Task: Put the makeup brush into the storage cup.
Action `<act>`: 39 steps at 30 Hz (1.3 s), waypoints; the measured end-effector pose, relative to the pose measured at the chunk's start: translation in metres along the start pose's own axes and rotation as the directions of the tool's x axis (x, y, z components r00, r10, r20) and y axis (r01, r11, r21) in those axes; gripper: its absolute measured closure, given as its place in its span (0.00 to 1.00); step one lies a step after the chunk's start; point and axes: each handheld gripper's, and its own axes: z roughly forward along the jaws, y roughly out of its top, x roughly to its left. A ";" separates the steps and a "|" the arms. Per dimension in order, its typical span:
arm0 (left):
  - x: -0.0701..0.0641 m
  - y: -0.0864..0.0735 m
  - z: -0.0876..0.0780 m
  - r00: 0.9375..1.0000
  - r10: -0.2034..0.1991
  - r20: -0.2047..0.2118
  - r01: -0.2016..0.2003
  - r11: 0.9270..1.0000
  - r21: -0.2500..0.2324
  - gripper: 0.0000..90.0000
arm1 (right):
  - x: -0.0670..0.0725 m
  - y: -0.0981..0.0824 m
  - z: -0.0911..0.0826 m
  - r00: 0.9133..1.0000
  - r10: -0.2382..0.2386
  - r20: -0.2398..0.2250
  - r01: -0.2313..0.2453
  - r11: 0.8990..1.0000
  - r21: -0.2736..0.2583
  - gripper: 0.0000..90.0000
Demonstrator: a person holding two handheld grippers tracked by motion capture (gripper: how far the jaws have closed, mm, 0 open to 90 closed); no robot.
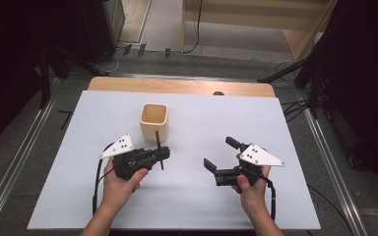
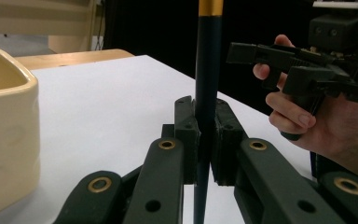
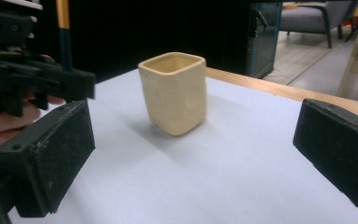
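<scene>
Left tongs (image 1: 163, 154) are clamping the dark pen (image 2: 208, 93) upright just beside the cream cup (image 1: 154, 121), likely for dropping in, while right tongs (image 1: 220, 153) are gaping wide, empty.

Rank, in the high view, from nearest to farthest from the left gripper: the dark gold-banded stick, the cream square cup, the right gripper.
1. Dark gold-banded stick: clamped in the left gripper jaws.
2. Cream square cup: just behind it, up the table.
3. Right gripper: across the table to its right, jaws open.

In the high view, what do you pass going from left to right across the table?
Left gripper holding a dark stick, with the cream cup just behind it → right gripper, jaws wide open.
</scene>
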 end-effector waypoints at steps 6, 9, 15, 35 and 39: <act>0.003 0.001 -0.004 1.000 -0.001 -0.006 0.001 1.000 -0.006 0.94 | -0.015 -0.009 -0.018 0.999 -0.003 0.048 0.003 1.000 0.012 0.00; 0.003 0.001 -0.004 1.000 0.000 -0.011 0.000 1.000 -0.007 0.94 | -0.019 -0.011 -0.023 0.998 -0.003 0.058 0.002 1.000 0.013 0.00; 0.005 0.001 -0.005 1.000 0.001 -0.017 -0.001 1.000 -0.004 0.94 | -0.031 -0.017 -0.040 0.996 -0.001 0.094 0.001 1.000 0.007 0.00; 0.017 0.014 -0.013 0.997 0.017 -0.080 -0.018 1.000 -0.014 0.94 | -0.049 -0.034 -0.074 0.991 0.006 0.137 -0.010 1.000 0.023 0.00; 0.022 0.020 -0.015 0.995 0.019 -0.098 -0.021 1.000 -0.020 0.94 | -0.052 -0.037 -0.077 0.990 0.017 0.138 -0.020 1.000 0.024 0.00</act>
